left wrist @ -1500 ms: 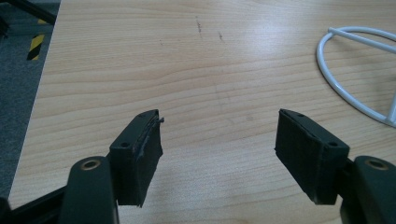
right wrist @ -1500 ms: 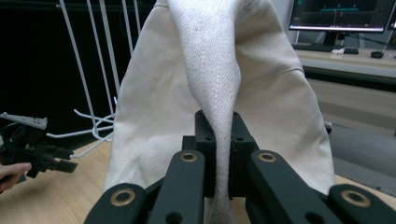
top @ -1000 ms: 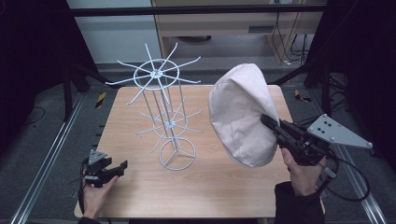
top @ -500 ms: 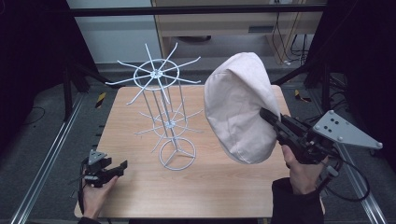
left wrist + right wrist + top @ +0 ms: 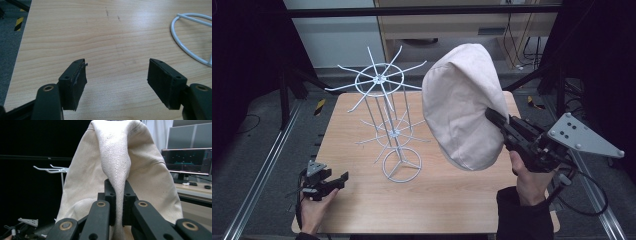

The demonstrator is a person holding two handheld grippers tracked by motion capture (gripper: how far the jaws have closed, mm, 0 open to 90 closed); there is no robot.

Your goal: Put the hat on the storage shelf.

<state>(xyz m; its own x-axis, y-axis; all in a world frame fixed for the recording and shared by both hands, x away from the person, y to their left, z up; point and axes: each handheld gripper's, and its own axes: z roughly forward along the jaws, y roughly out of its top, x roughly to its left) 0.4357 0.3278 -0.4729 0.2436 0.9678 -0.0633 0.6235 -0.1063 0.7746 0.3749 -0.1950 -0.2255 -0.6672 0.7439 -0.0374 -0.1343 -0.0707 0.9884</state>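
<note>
- Right gripper [image 5: 492, 116] is up in the air over the right half of the table [image 5: 362, 210], jaws clamped tight on a fold of the hat [image 5: 459, 107].
- In the right gripper view the pinch is plain: both pads squeeze a ridge of cream cloth, and the hat [image 5: 117, 170] rises above the gripper [image 5: 119, 200] like a tent.
- From the high view, the hat hangs clear of the tabletop, its crown bulging up and left, its lower rim hanging beside the right hand [image 5: 532, 182].
- The hat sits just right of the rack [image 5: 384, 107], close to the upper ring of prongs; whether cloth touches a prong I cannot tell.
- The rack stands upright mid-table on its round wire base, two tiers of white spokes fanning out.
- Left gripper [image 5: 339, 178] rests low at the near-left corner of the table in the left hand [image 5: 314, 210], well apart from the rack.
- Left gripper view: jaws spread wide over bare wood, nothing between them [image 5: 117, 75]; the rack's base ring [image 5: 190, 35] curves in at the upper right.
</note>
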